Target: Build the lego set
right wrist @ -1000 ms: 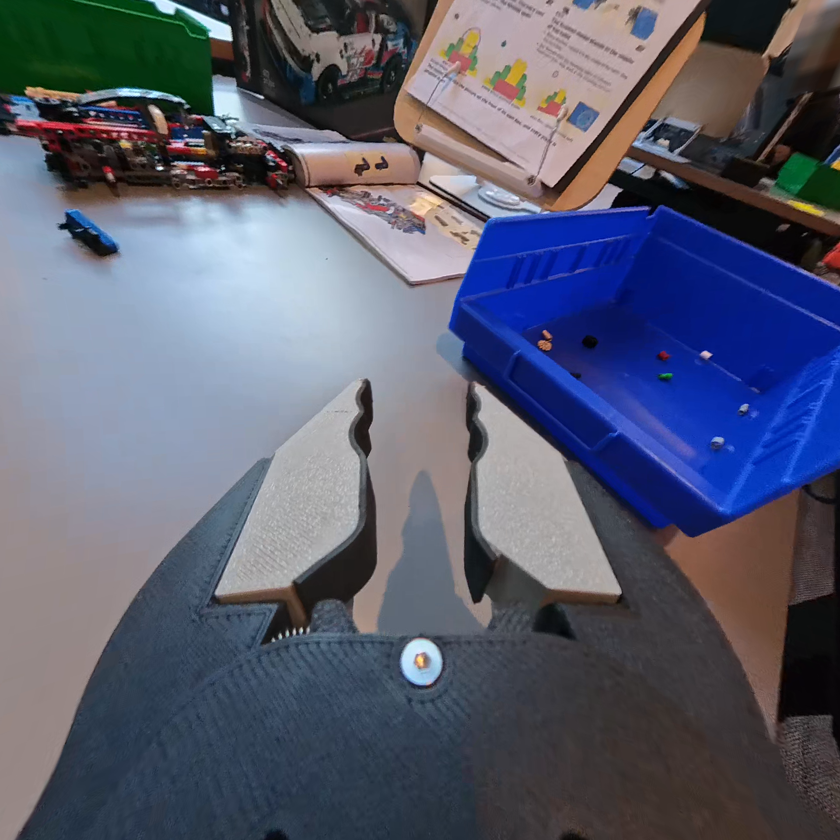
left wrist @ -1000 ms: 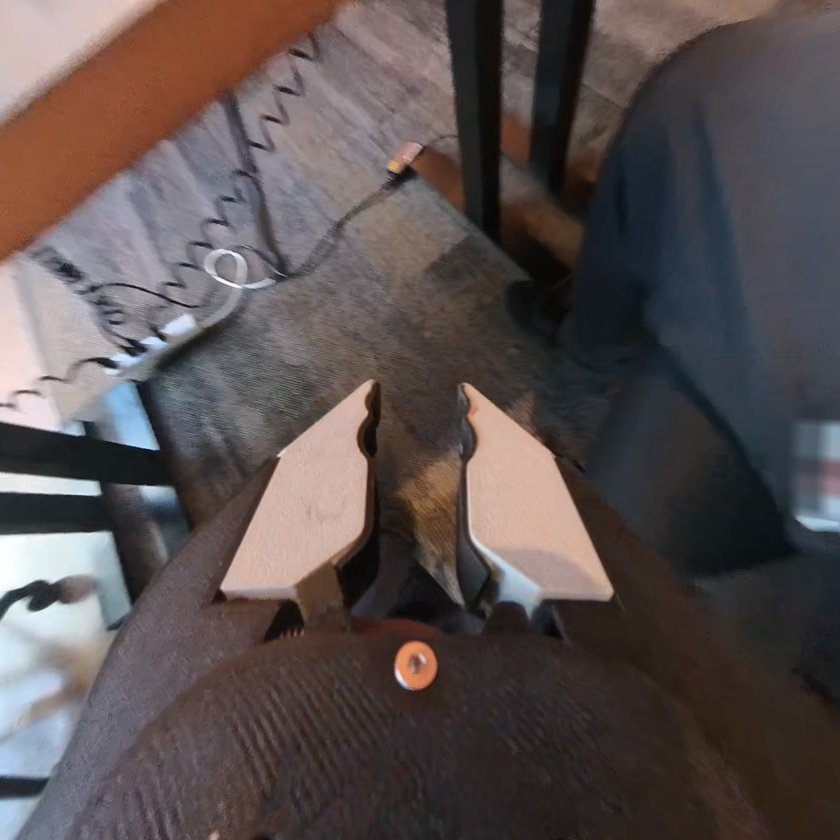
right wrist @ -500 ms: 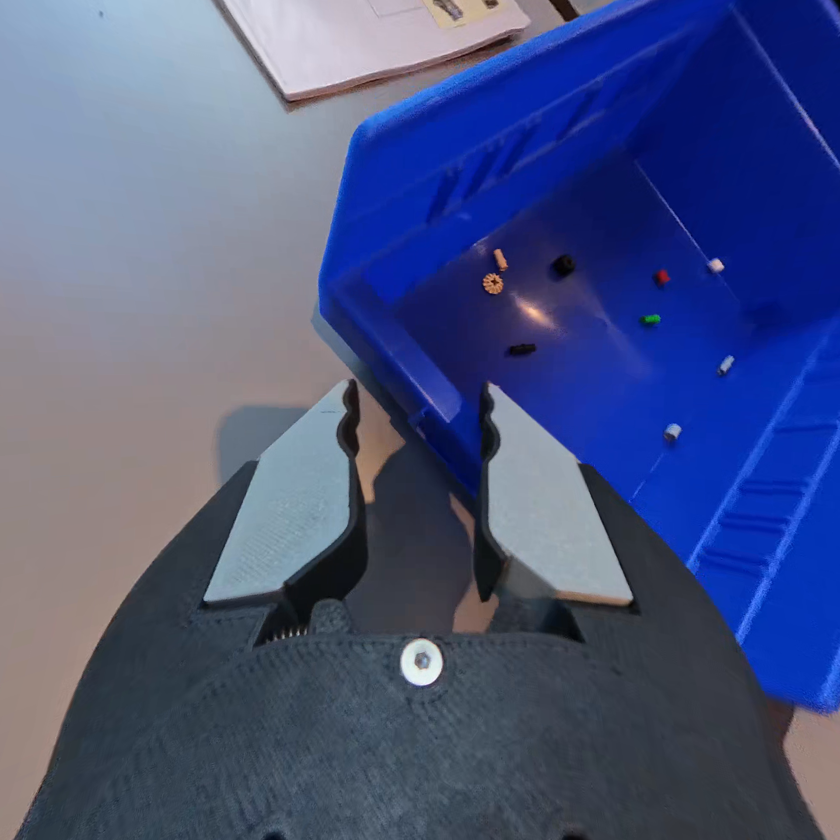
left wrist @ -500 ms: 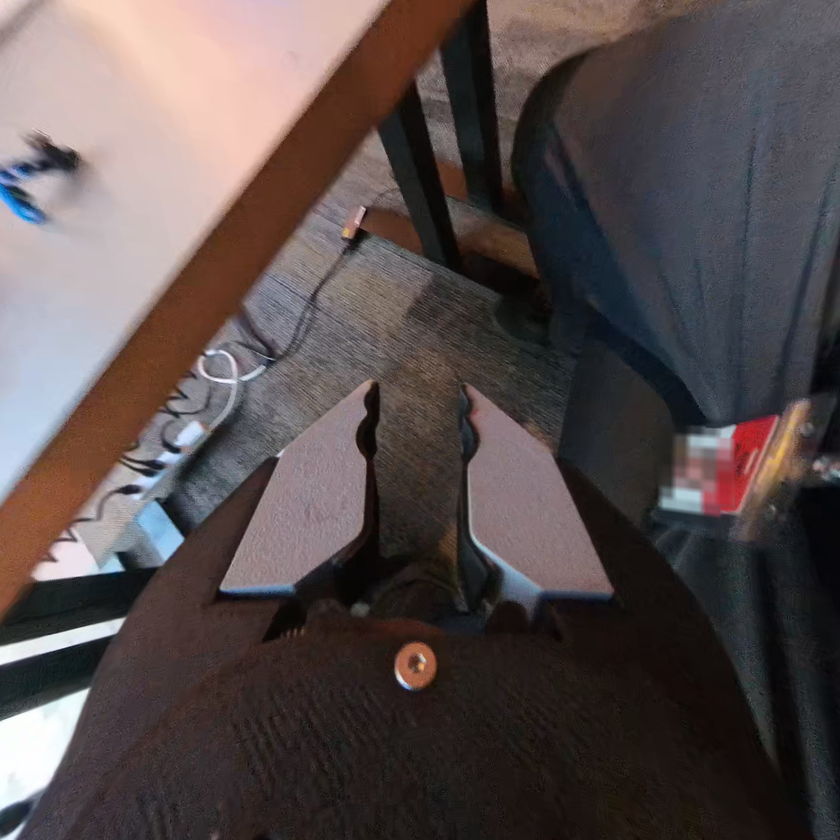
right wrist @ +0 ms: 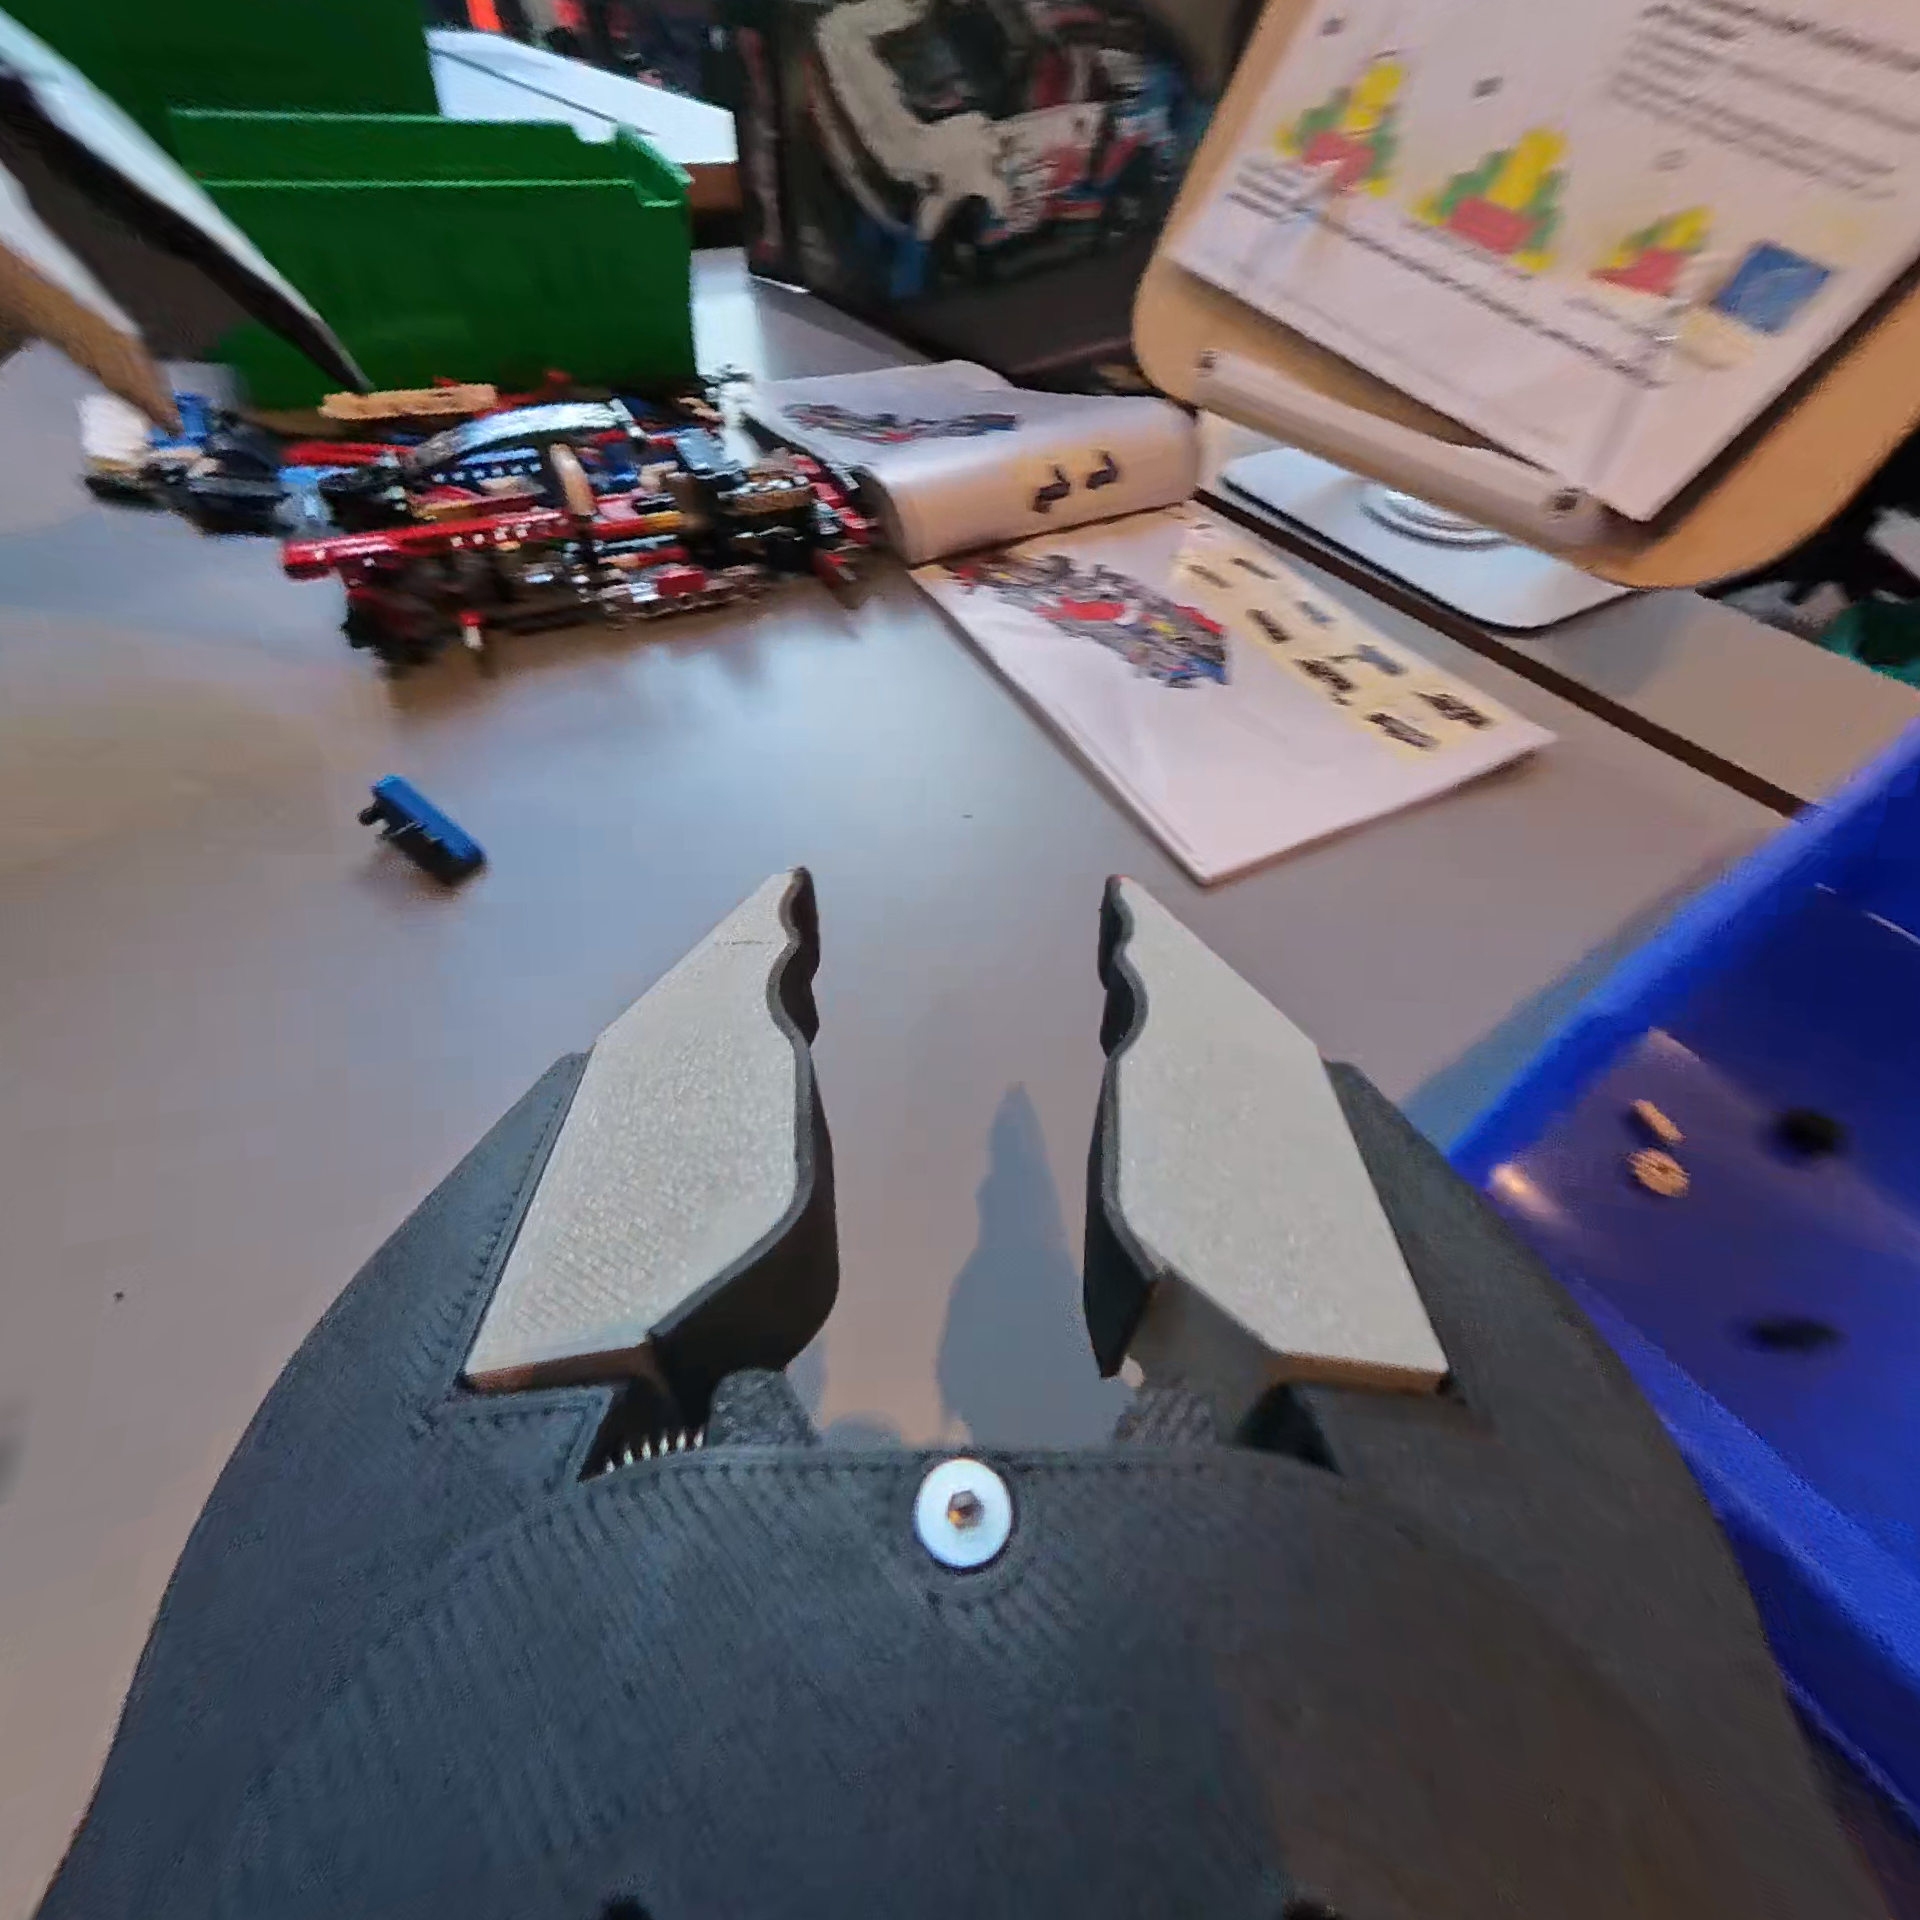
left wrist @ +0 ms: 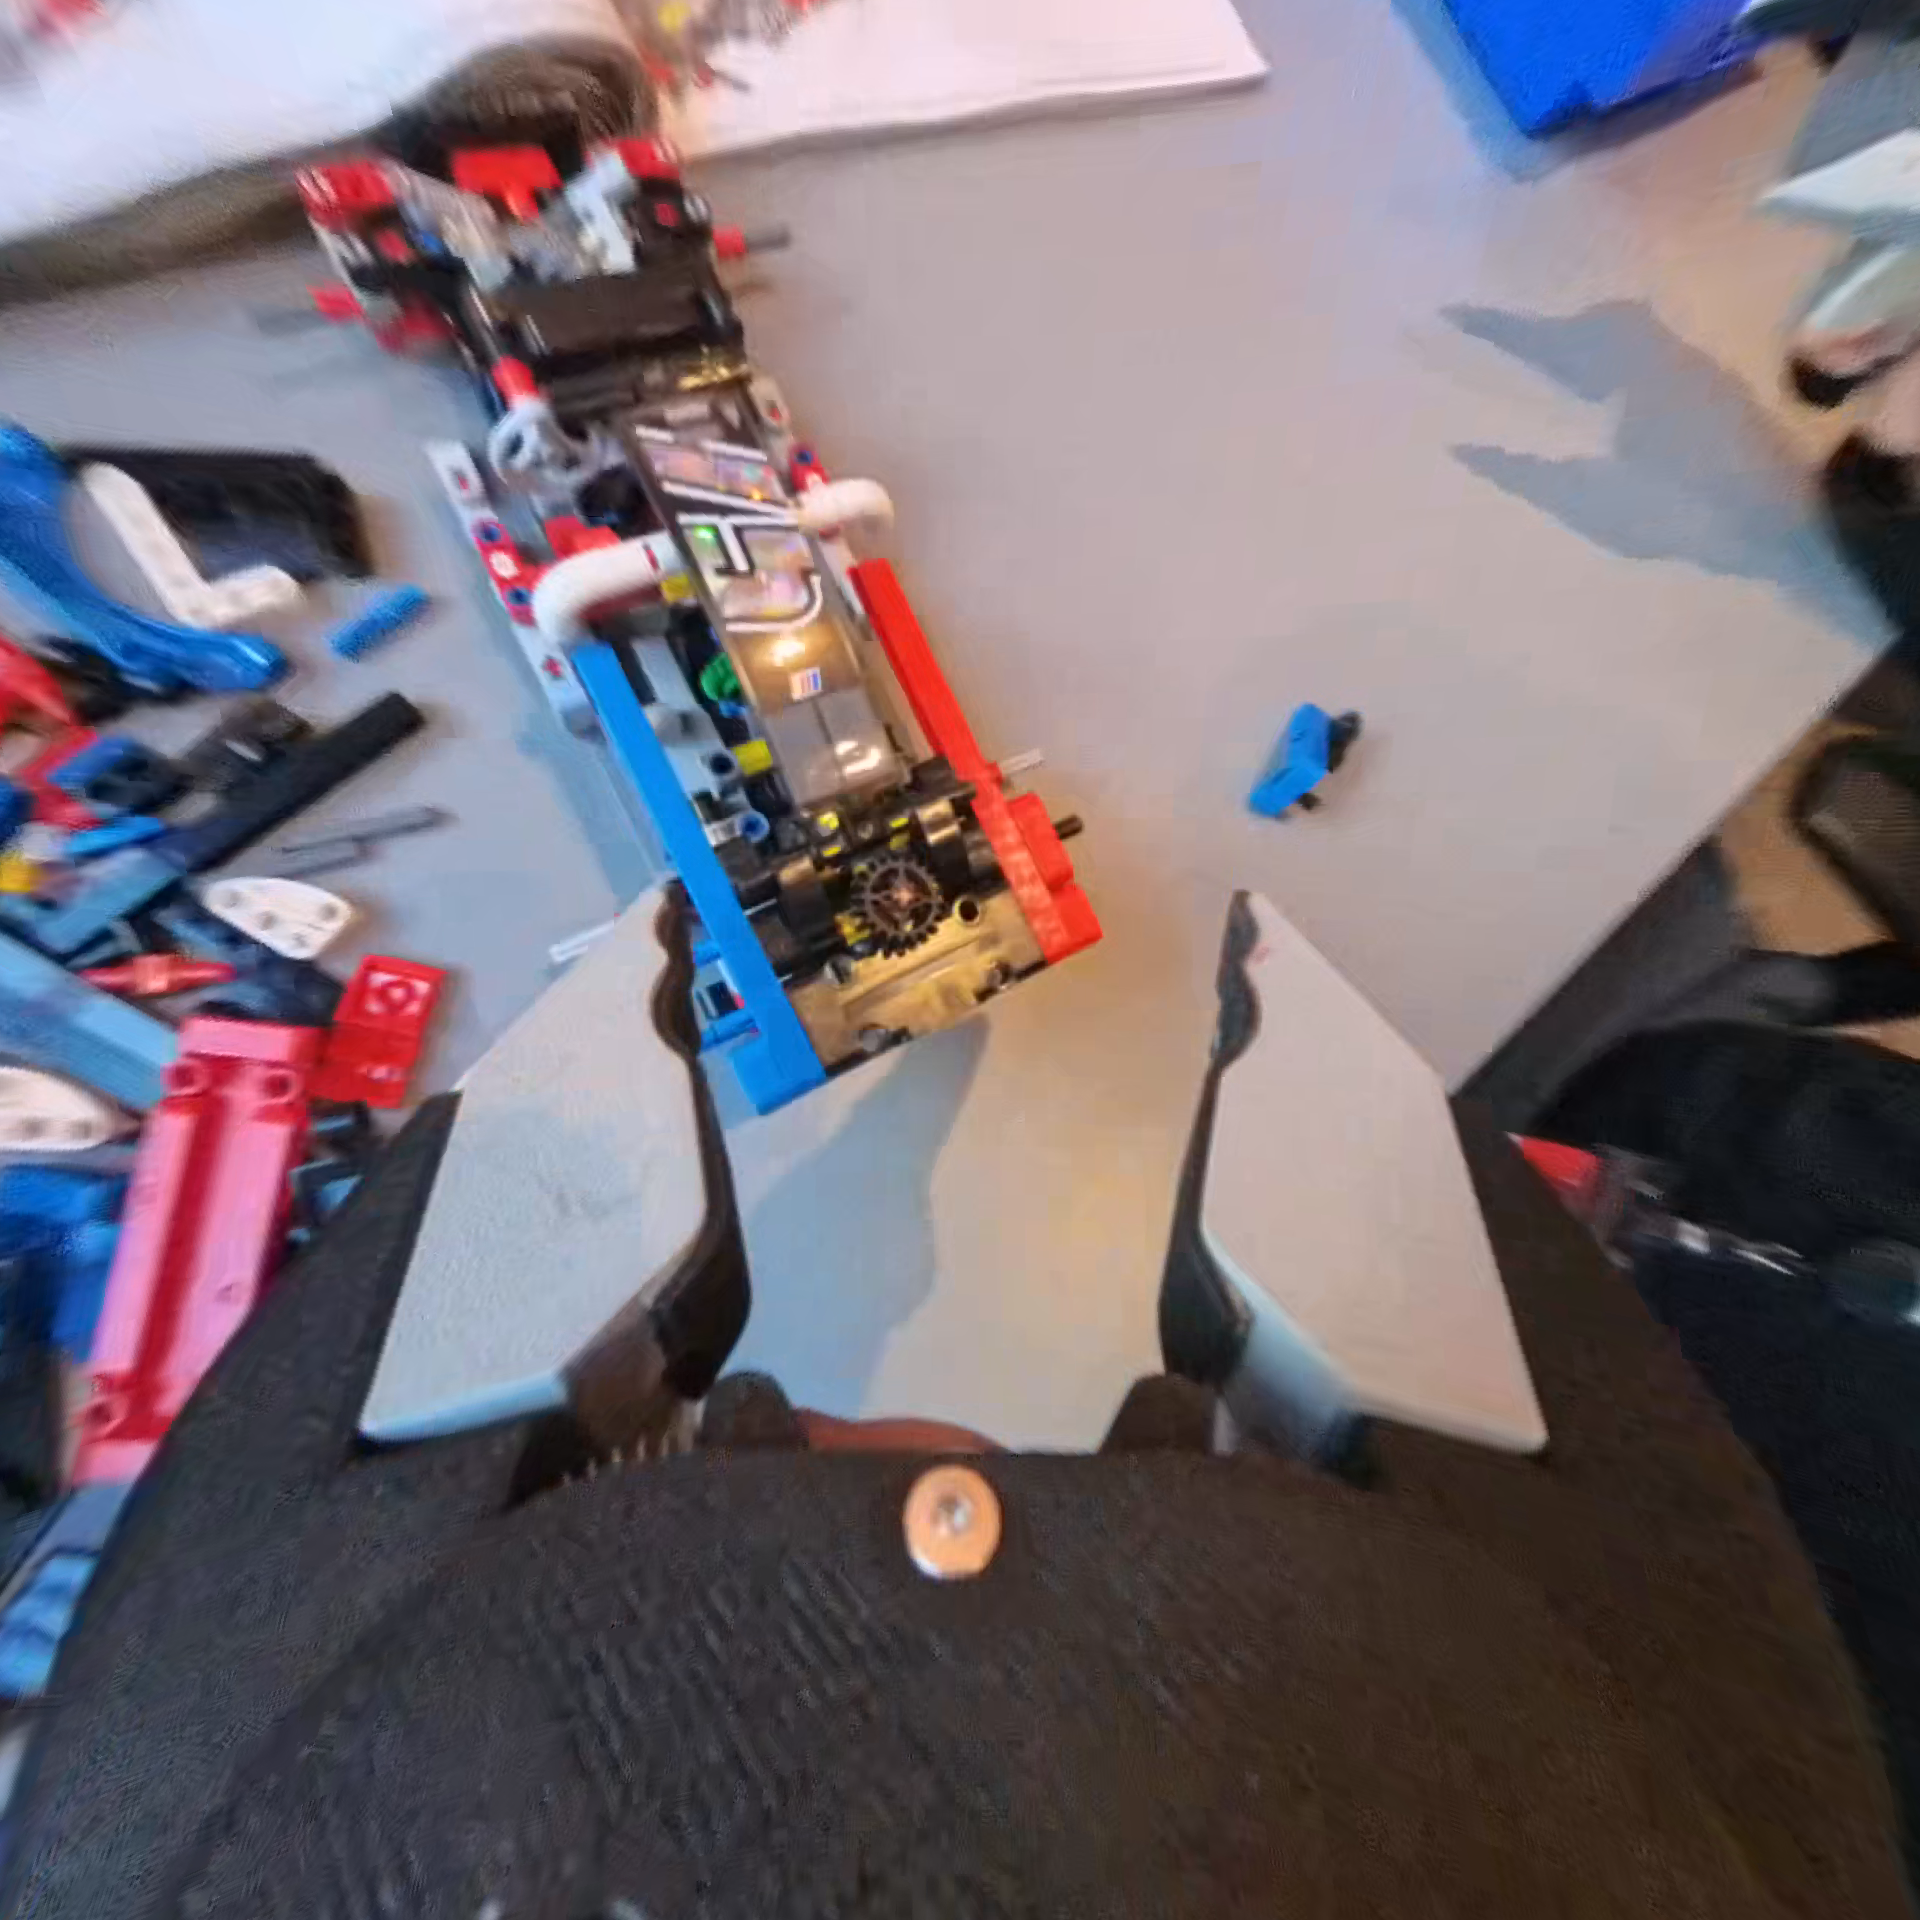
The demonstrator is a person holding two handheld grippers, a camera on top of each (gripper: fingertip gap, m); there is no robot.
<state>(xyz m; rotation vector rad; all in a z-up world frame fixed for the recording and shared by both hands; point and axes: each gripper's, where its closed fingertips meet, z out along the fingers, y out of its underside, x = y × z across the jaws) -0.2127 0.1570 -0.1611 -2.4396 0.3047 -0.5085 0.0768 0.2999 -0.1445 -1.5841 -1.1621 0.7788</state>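
Left wrist view: left gripper (left wrist: 951,914) spread wide, nothing between the fingers (left wrist: 1340,1174), hovering over the grey table (left wrist: 1195,436). Just ahead of the tips, the half-built lego car (left wrist: 748,644), long and narrow, running away up the frame; near end poking into the gap beside the left finger, whether touching or not, hard to tell. Blue beam down one flank, red beam down the other, black gear at the near end, white curved pieces across the middle, shiny dark panel on top. Off to the left, a loose heap of parts (left wrist: 156,935) in red, blue, black and white. To the right, alone and well apart from the car, a small blue piece (left wrist: 1294,758). All a bit blurred

Right wrist view: right gripper (right wrist: 956,899) also parted and empty, low over the table. Lego car far ahead to the left, seen side-on, red beam along its near side. Small blue piece between car and fingers, left of the tips. Open booklet (right wrist: 1195,665) ahead right, a tilted board with a colourful sheet (right wrist: 1558,208) above it, green bin (right wrist: 447,249) behind the car, blue bin (right wrist: 1714,1195) hard by the right finger, a few tiny bits inside
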